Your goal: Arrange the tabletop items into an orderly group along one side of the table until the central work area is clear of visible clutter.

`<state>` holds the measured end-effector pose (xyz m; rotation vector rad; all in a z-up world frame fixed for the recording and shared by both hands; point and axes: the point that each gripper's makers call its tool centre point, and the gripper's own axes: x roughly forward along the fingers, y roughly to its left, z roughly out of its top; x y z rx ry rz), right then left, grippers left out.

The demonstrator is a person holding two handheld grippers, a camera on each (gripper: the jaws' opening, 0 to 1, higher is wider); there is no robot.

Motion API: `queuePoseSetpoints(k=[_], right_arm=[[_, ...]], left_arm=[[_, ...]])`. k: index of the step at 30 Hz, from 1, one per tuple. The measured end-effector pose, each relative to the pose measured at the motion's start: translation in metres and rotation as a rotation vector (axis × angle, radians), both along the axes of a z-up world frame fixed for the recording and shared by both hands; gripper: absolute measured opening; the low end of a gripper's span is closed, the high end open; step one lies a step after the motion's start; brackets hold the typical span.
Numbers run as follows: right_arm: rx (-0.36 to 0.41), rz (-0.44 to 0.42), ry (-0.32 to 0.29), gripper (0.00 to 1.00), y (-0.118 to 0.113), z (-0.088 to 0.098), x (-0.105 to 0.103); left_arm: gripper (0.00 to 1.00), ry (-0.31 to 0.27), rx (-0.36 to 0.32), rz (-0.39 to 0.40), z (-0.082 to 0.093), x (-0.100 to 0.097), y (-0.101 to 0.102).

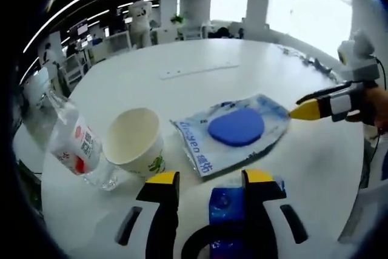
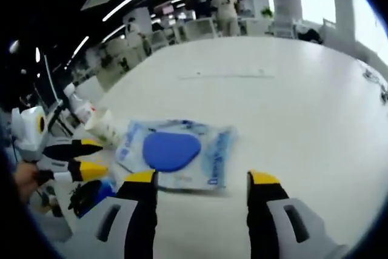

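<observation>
- The plastic packet [image 1: 233,131] lies flat near the middle of the white tabletop [image 1: 200,71]. It is a clear, crinkled pouch with pale blue print, and a smooth, rounded blue pad [image 1: 236,127] shows inside. Blue lettering runs along one edge, too distorted to read.
- In the left gripper view, a paper cup [image 1: 134,141] stands upright at about 9 o'clock from the packet. It is cream inside, with a small green mark low on its wall.
- A clear plastic bottle [image 1: 76,144] lies tilted just beside the cup, touching or nearly so. Its white label carries red marks and a code square; no words can be read.
- The left gripper [image 1: 209,180] has its yellow-tipped black jaws apart. A glossy blue thing [image 1: 225,207] sits low between them; whether they touch it cannot be told.
- The right gripper [image 2: 203,179] has its jaws wide apart, holding nothing, with the packet just ahead of them at 12 o'clock.
- In the left gripper view, that gripper's yellow tip touches or nearly touches the packet's 3 o'clock edge.
- Office desks and chairs [image 1: 109,43] stand beyond the tabletop.
</observation>
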<state>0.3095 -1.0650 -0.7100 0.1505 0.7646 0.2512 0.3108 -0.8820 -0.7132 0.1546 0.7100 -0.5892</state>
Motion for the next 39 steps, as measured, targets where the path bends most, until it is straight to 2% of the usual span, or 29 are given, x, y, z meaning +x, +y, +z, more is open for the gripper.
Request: queuePoseSetpoints(k=[4,8,14,22,29,39], right_arm=[[0.011,0.023,-0.014,0.62,0.009,0.010,-0.008],[0.019,0.060,-0.031,0.69,0.019,0.021,-0.018],[0.028,0.111,-0.041,0.78,0.034,0.033,-0.032],[0.042,0.155,-0.024,0.78,0.055,0.037,-0.050],[0.057,0.198,-0.014,0.78,0.074,0.040,-0.063],[0.087,0.266,-0.002,0.78,0.103,0.042,-0.081]], left_arm=[[0.55,-0.018,-0.006,0.021,0.012,-0.004,0.008],[0.59,-0.033,-0.028,0.035,0.025,-0.009,0.017],[0.74,-0.040,-0.046,0.053,0.035,-0.017,0.031],[0.90,-0.057,-0.021,0.054,0.039,-0.029,0.046],[0.98,-0.060,-0.019,0.055,0.042,-0.038,0.057],[0.99,-0.054,-0.011,0.093,0.040,-0.051,0.077]])
